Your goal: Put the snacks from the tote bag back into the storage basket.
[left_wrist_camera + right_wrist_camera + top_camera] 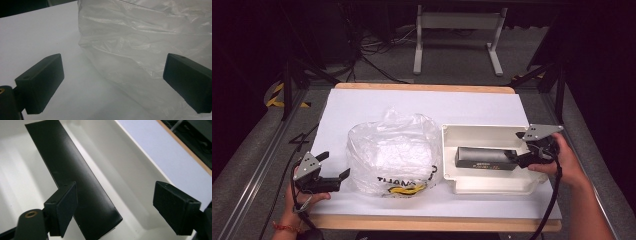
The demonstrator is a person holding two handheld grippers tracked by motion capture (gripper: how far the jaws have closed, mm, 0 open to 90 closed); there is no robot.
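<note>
A crumpled clear plastic bag (394,152) with black and yellow print lies in the middle of the white table cover; in the left gripper view the plastic bag (140,47) rises close ahead. My left gripper (334,167) stands open just left of it, jaws wide apart, gripper (112,82) holding nothing. A long black box (486,158) lies in a white tray (472,132) on the right. My right gripper (518,150) is open at the box's right end; in the right gripper view the box (72,172) sits between the gripper's (115,207) spread jaws, nearer the left one.
The white sheet (377,102) covers a wooden tabletop whose edge (437,224) shows at the front. Cables and a desk frame (457,35) stand on the floor beyond. Metal rails run along both sides of the table.
</note>
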